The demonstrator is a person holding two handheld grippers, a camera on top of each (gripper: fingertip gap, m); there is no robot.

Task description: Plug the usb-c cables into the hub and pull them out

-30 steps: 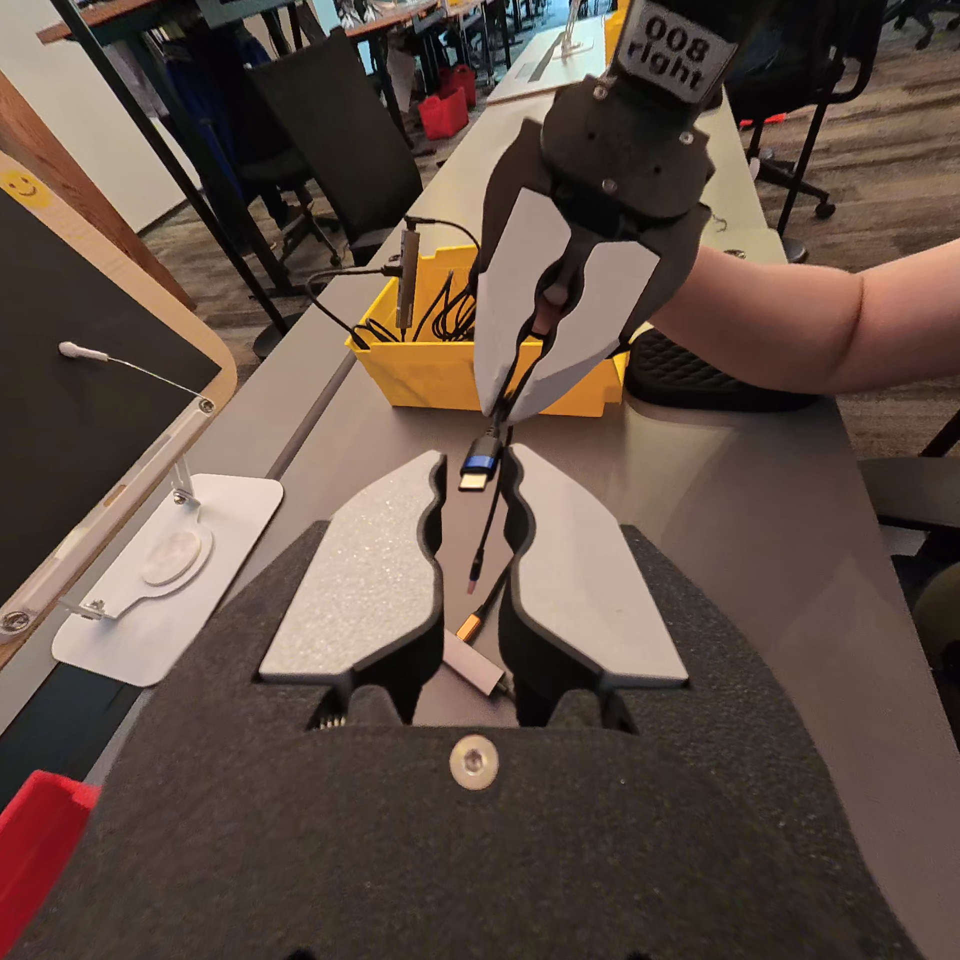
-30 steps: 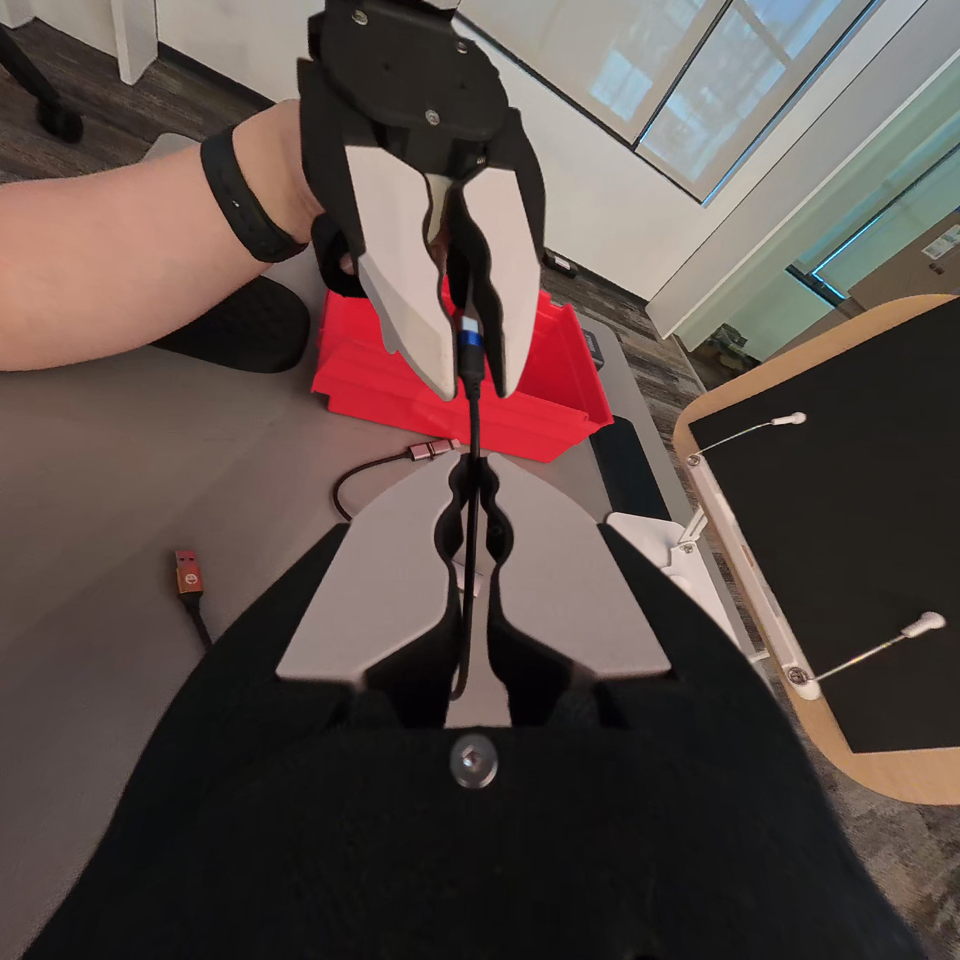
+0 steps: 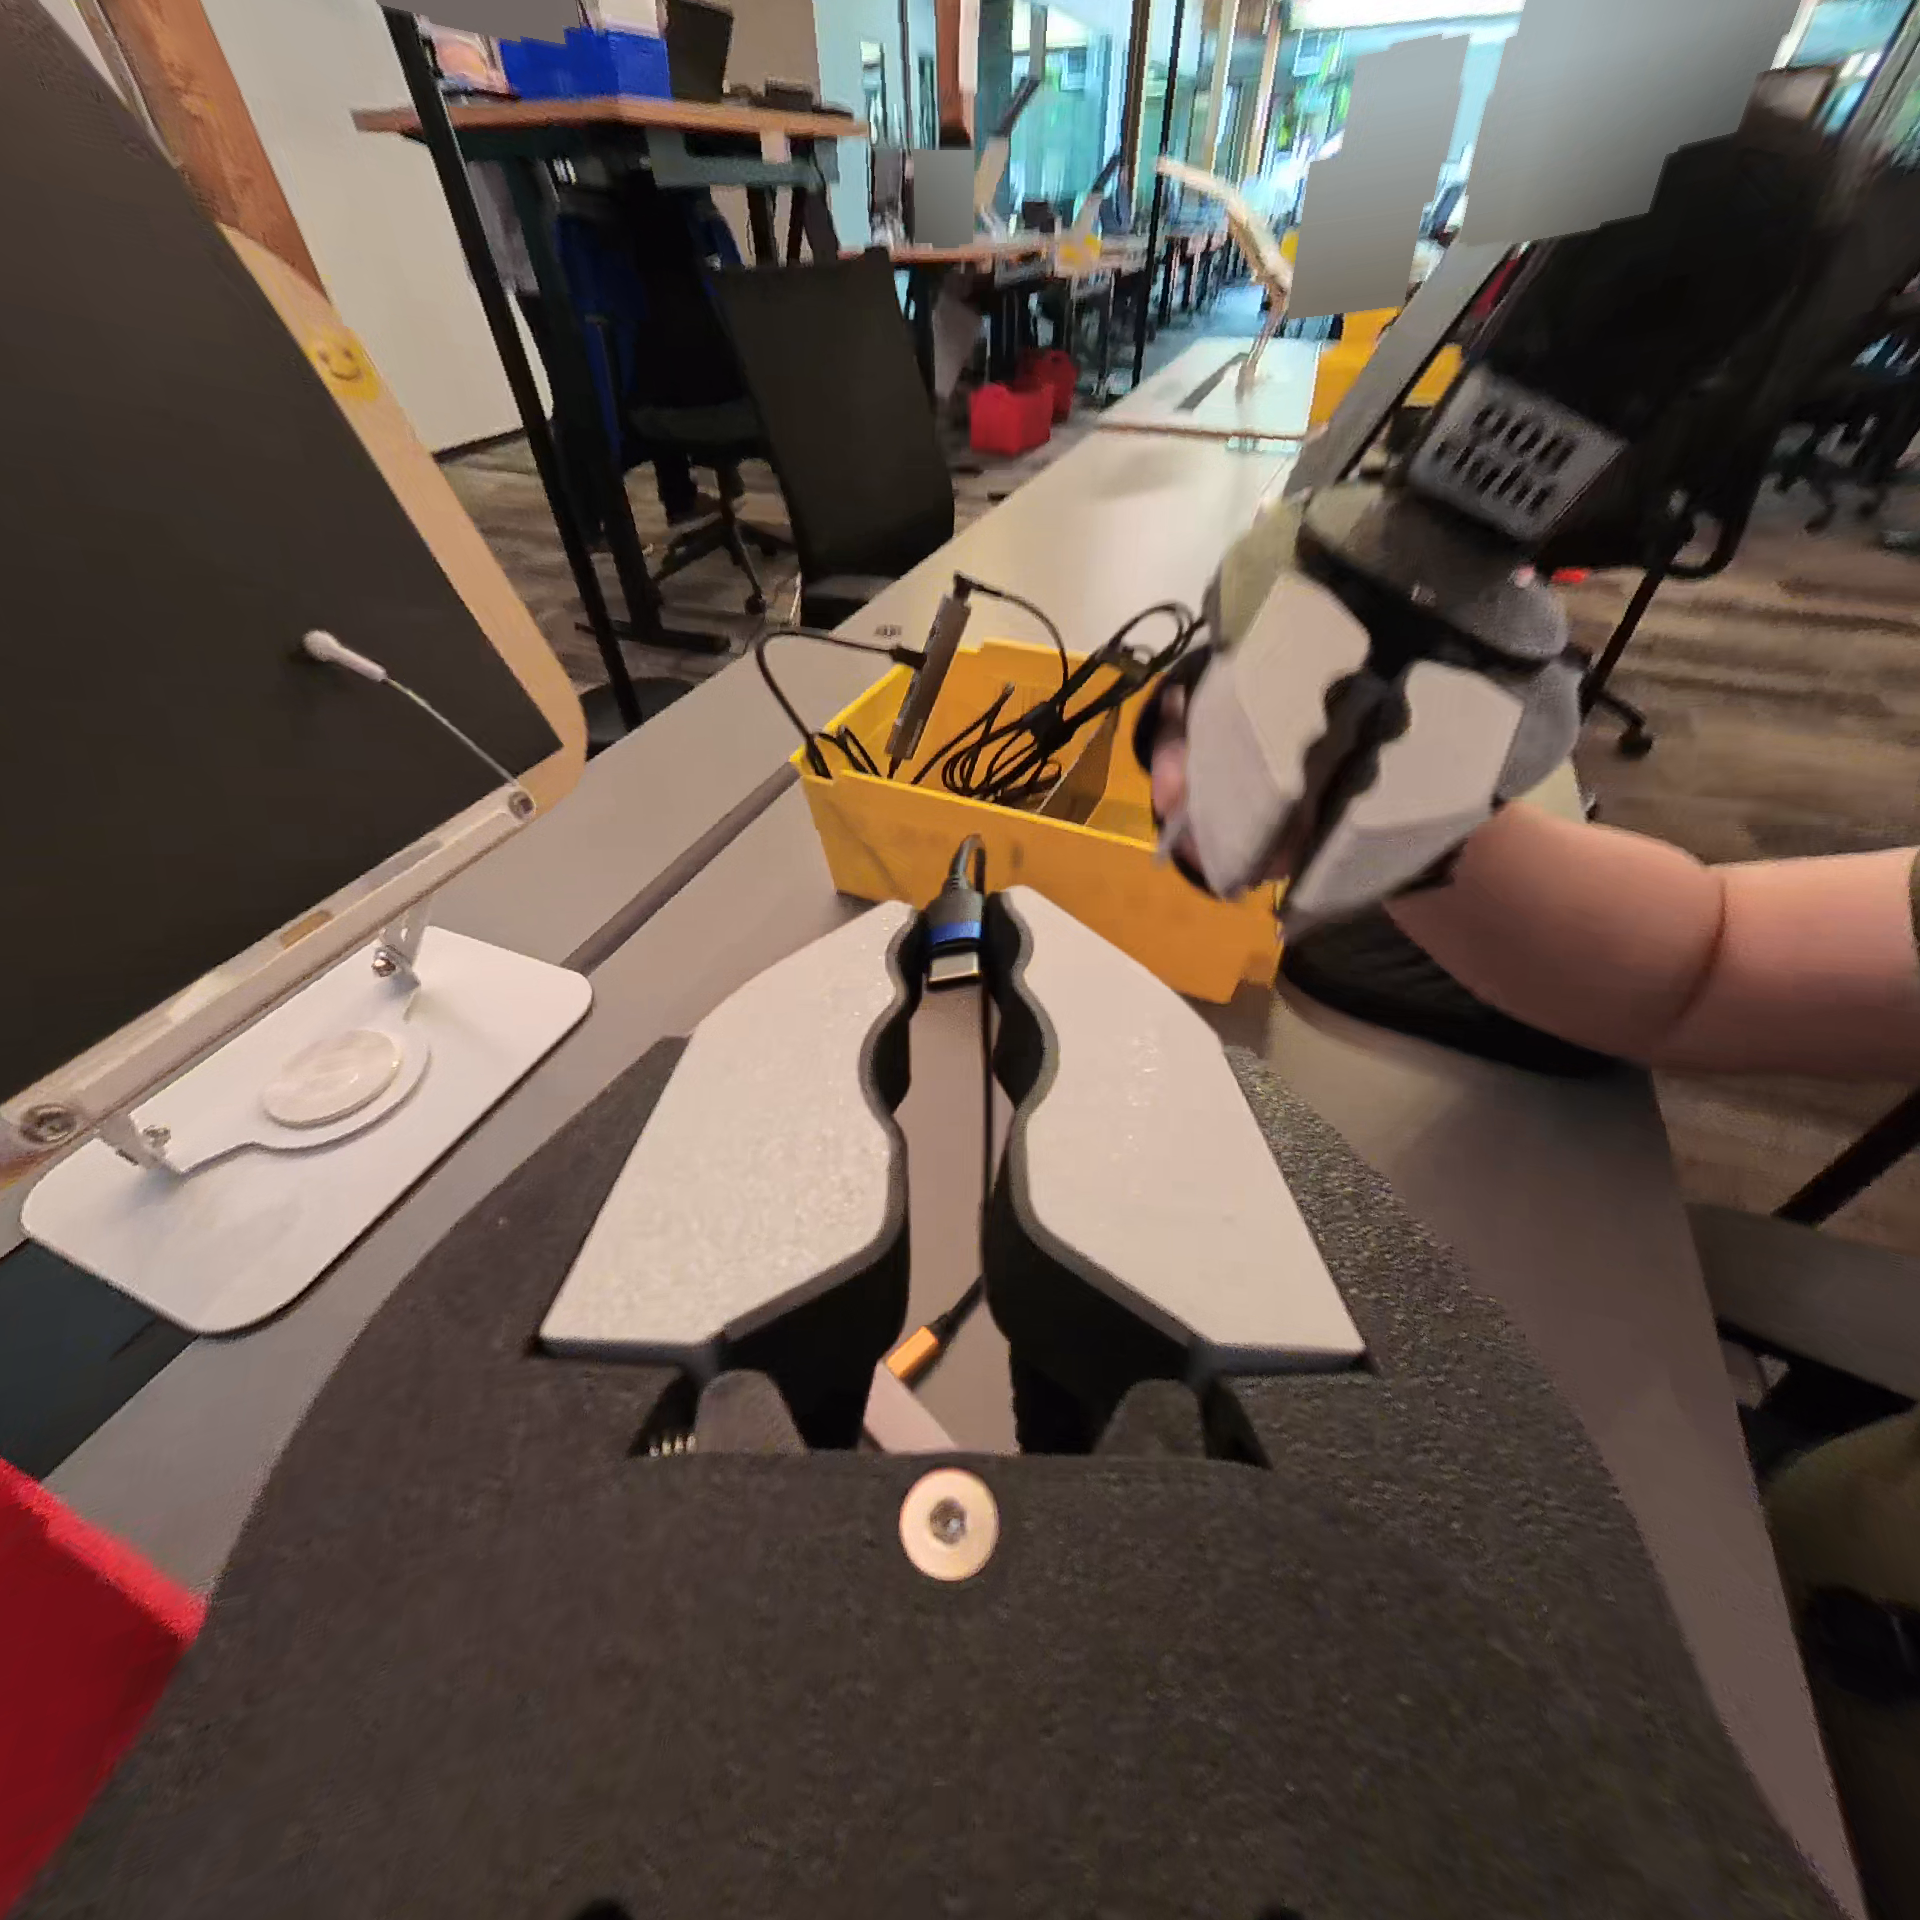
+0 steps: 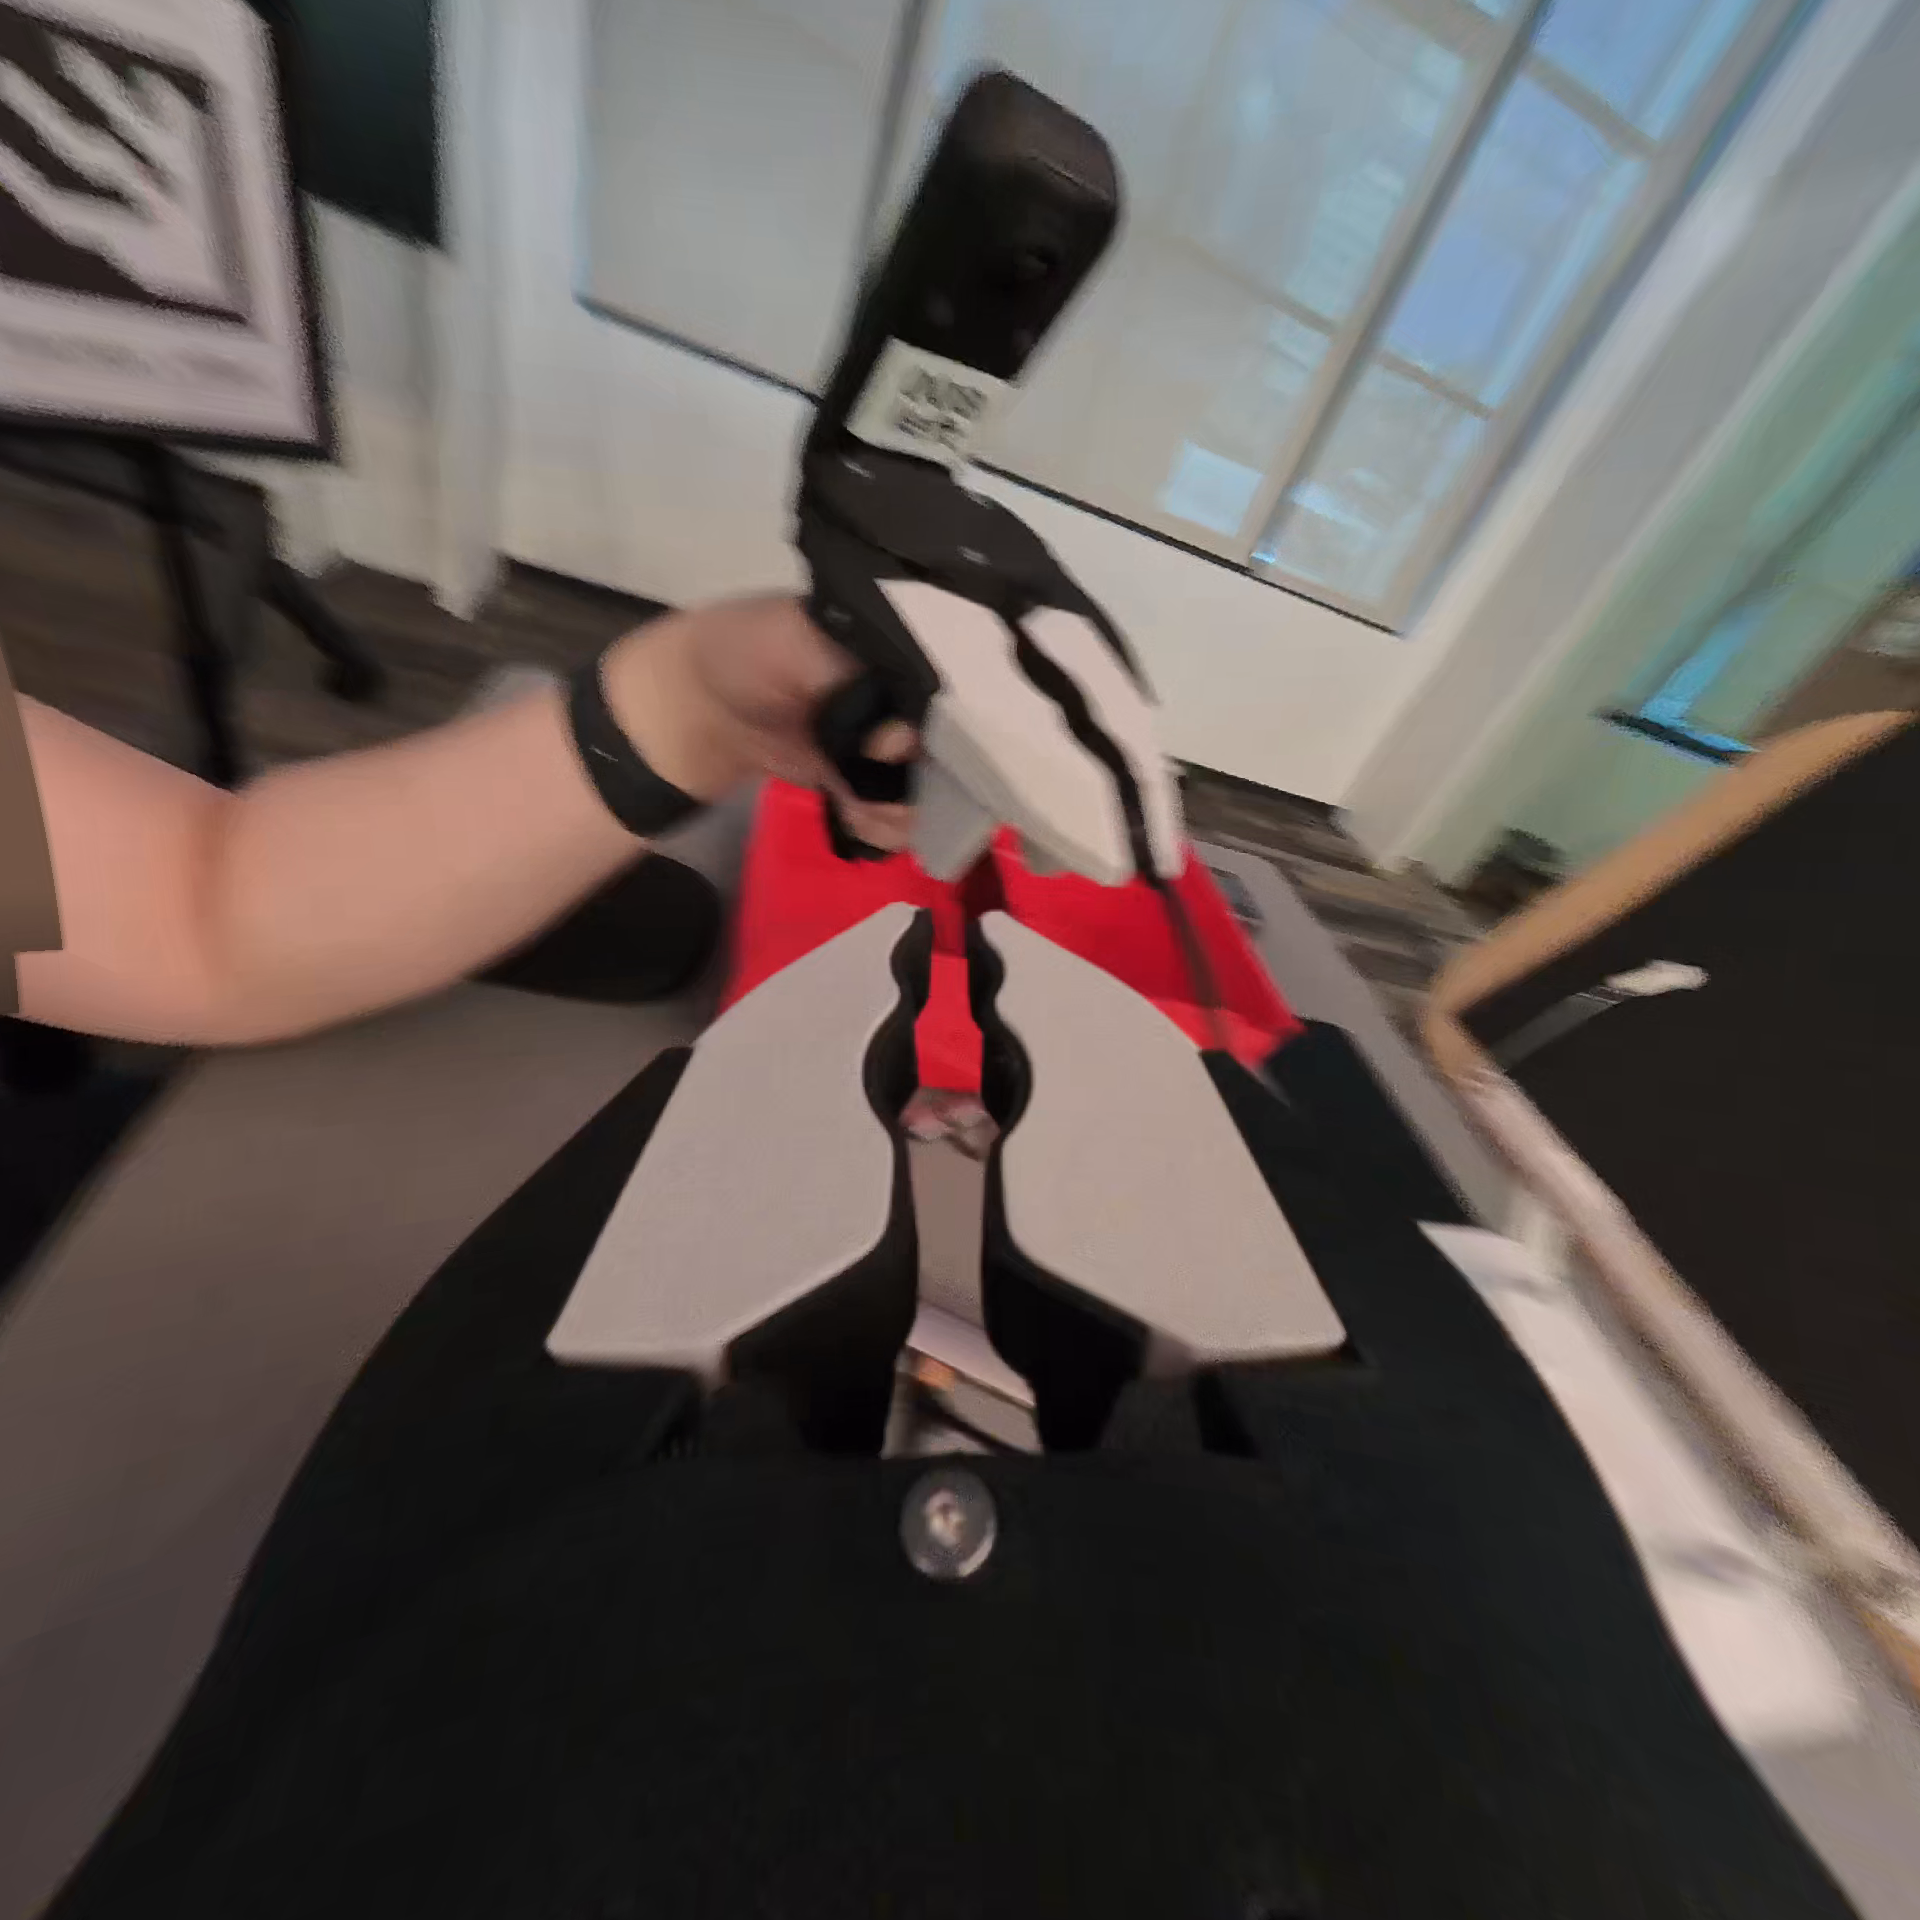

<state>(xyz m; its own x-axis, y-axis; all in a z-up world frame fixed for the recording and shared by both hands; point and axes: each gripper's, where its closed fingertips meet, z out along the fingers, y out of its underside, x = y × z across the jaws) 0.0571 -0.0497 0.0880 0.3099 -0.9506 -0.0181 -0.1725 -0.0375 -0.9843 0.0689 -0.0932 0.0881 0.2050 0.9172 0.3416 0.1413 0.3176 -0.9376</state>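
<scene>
Now, the left tool (image 3: 956, 940) has its two fingers clamped on the black plug with the blue band (image 3: 954, 928), pads pressing on the plug body from either side, right at the tips. The plug's long axis runs straight along the fingers. Its metal tip points back toward the tool's own body, and its cable (image 3: 985, 1132) loops off the front and trails back down through the gap. So the connector faces inward, away from anything out ahead on the counter (image 3: 1455, 1195).

Down below, through the slot between the fingers, a grey slab shows with an orange-collared plug (image 3: 920, 1356) sitting at its edge; that looks like the hub (image 3: 904, 1418), though most of it is hidden by the tool. So the hub lies beneath and behind the held plug, with the left tool by far the nearer one.

Over on the right, the right tool (image 4: 948, 920) is blurred, fingers nearly together with a thin slot between them. Red bin (image 4: 1101, 925) shows through that slot, and nothing is gripped in it that I can make out. In the left view it hangs well apart, up beside the yellow bin (image 3: 1039, 862) of cables.

My read: the left tool carries the plug, and it would have to be turned round before it could meet a port.
</scene>
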